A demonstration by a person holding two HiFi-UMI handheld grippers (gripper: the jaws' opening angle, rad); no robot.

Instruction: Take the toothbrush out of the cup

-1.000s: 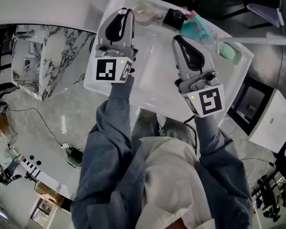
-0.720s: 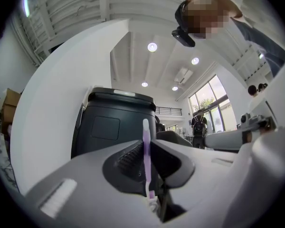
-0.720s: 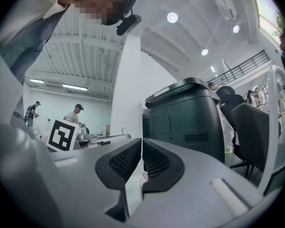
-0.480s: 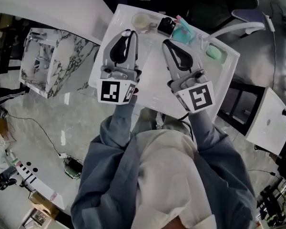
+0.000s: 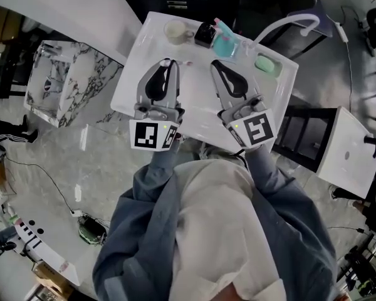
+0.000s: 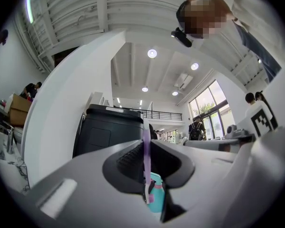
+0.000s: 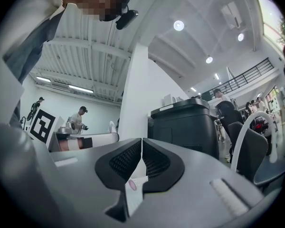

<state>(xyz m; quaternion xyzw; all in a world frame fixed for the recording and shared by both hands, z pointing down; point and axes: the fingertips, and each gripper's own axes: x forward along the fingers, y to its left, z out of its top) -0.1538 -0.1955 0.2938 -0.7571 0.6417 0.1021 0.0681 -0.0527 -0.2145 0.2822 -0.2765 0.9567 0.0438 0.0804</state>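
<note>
Head view: a person stands over a white table (image 5: 133, 80), holding the left gripper (image 5: 167, 61) and the right gripper (image 5: 215, 64) side by side above it. The cup (image 5: 175, 31) sits at the table's far edge, apart from both grippers. Nothing can be seen standing in it.

Left gripper view: the jaws are nearly together and clamp a thin purple toothbrush (image 6: 146, 151), upright between them. A teal bottle (image 6: 156, 201) shows below, past the jaws.

Right gripper view: the jaws are closed on each other and hold nothing.

The toothbrush looks clear of the cup, so the main step seems done. Setting it down may be all that remains.
</note>
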